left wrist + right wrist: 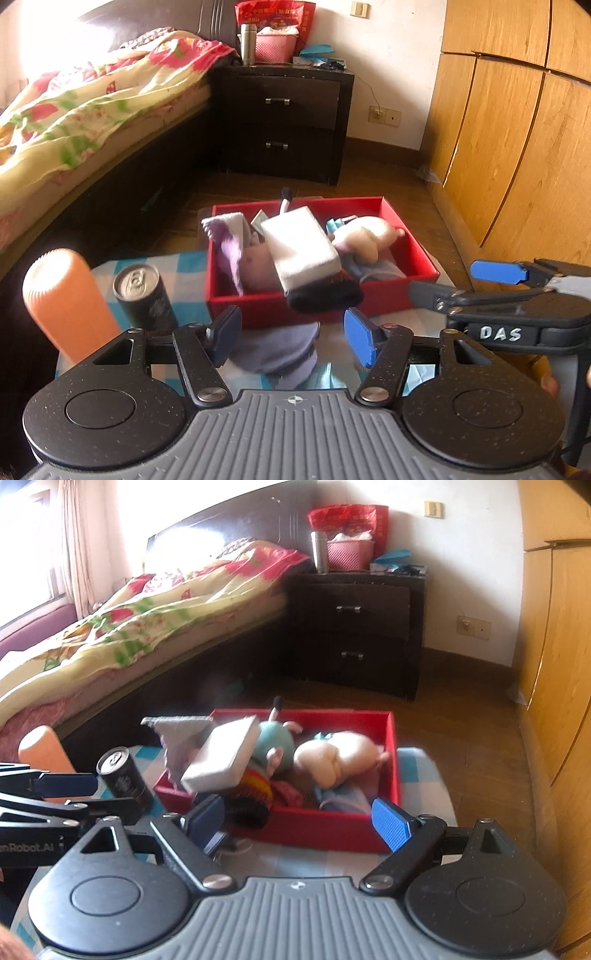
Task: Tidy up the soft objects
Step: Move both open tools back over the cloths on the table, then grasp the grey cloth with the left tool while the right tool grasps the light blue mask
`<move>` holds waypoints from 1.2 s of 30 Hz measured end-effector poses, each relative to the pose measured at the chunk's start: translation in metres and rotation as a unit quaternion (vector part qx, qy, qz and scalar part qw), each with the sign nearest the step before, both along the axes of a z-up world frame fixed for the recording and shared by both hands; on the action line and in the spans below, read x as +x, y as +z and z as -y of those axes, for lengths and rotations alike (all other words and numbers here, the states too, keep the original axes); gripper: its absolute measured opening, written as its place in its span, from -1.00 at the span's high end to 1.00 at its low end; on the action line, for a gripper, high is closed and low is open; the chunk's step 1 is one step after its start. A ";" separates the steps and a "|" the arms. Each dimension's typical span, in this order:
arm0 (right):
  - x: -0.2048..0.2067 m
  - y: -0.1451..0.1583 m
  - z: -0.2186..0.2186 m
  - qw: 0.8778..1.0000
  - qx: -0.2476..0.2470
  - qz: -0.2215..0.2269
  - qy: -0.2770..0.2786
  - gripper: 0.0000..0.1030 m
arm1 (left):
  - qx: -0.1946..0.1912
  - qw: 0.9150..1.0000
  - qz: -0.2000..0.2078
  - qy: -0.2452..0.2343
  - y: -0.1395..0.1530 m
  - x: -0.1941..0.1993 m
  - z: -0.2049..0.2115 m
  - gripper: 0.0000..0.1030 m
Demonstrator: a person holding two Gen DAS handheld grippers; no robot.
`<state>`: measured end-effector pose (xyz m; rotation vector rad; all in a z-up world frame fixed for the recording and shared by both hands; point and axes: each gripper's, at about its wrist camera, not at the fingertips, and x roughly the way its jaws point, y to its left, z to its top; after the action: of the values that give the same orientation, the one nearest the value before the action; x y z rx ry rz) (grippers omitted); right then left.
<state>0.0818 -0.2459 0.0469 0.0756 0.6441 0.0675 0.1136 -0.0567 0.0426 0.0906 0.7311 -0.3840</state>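
Observation:
A red box (258, 306) (332, 830) on the checked table holds several soft things. Among them are a white sponge block (303, 247) (221, 760), a cream plush toy (365, 236) (332, 757), a pale purple cloth (229, 240) and a teal plush (277, 738). A dark knitted piece (325, 295) (251, 797) hangs over the box's front wall. A grey-purple soft cloth (277, 350) lies on the table just in front of the box. My left gripper (293, 334) straddles it, open, its pads clear of the cloth. My right gripper (299, 821) is open and empty before the box's front wall.
An orange cylinder (62, 299) and a dark drink can (144, 295) stand left of the box. The table carries a blue checked cloth (184, 273). A bed (92, 110) lies to the left, a dark nightstand (284, 122) stands behind, and a wooden wardrobe (517, 129) stands to the right.

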 end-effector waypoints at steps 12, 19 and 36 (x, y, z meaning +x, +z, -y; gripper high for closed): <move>-0.012 -0.051 -0.054 0.994 -0.038 -0.063 0.075 -0.30 | -0.019 1.000 0.001 0.002 0.011 -0.021 -0.020 -0.20; -0.005 -0.069 -0.077 0.991 -0.050 -0.077 0.099 -0.29 | -0.024 0.999 -0.015 0.015 0.005 -0.019 -0.039 -0.19; 0.009 -0.089 -0.091 0.986 -0.034 -0.118 0.115 0.32 | -0.030 0.999 -0.015 0.032 0.008 -0.019 -0.057 -0.15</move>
<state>0.0903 -0.1548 -0.0418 -0.0573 0.8904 0.2619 0.0946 0.0001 0.0508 0.0058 0.7497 -0.3471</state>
